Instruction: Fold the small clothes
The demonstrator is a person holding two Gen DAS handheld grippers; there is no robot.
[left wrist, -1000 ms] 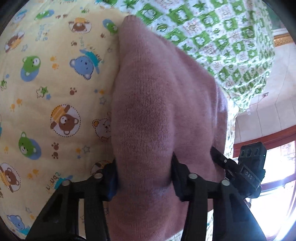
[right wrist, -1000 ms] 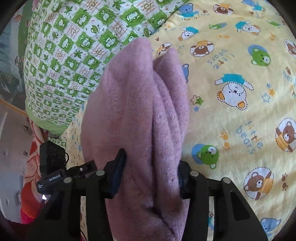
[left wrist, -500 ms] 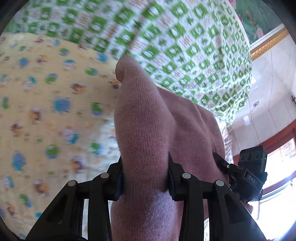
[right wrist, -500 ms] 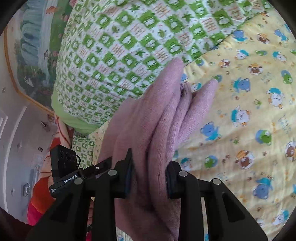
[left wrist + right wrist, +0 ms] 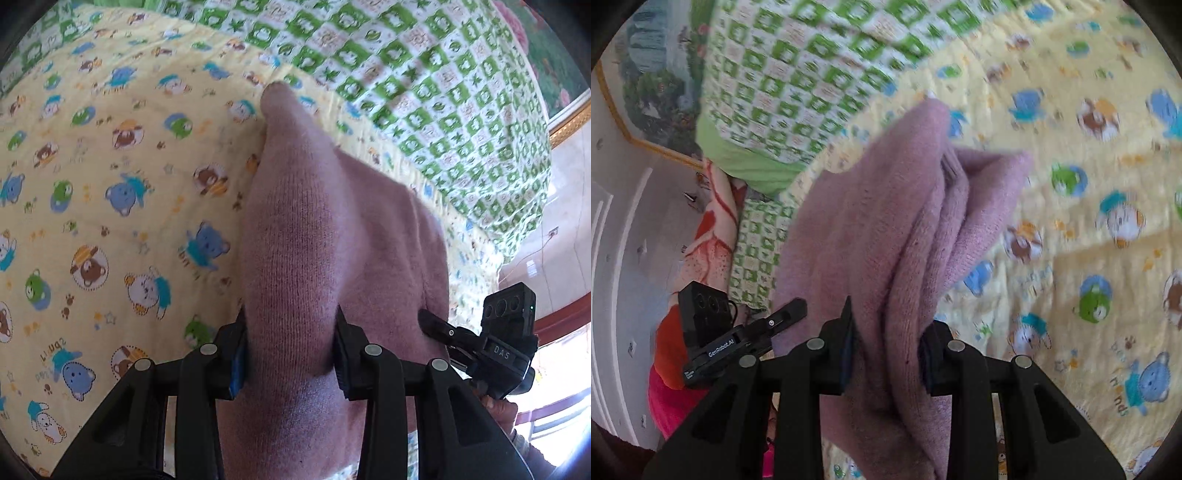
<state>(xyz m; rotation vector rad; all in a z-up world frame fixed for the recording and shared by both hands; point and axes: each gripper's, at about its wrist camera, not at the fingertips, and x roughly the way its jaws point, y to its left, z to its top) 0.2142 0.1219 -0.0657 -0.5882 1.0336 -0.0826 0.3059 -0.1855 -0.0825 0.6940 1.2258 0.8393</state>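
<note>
Garment: a pink knit garment (image 5: 314, 258), bunched into thick folds and held up above the yellow bear-print sheet (image 5: 110, 177), gripped at both ends. In the right wrist view several layers (image 5: 923, 229) fan out side by side, so it looks already doubled over at least once.
Left gripper (image 5: 290, 350): clenched on the knit, a fat roll of fabric squeezed between its two pads.
Right gripper (image 5: 886, 345): clamped on the garment as well, layered edges rising out from between the fingers.
Change: half a second ago the left camera saw mostly the green checked quilt (image 5: 424, 92); now the bear sheet fills its view, and the sheet sits closer than before. The right view is smeared with motion.
Meaning: my read is the bundle is being carried down toward the sheet to be laid flat for the next fold, not yet set down.
Containers: none in sight, no basket, bin or drawer in either view.
Surroundings: the quilt lies heaped at the sheet's far edge.
</note>
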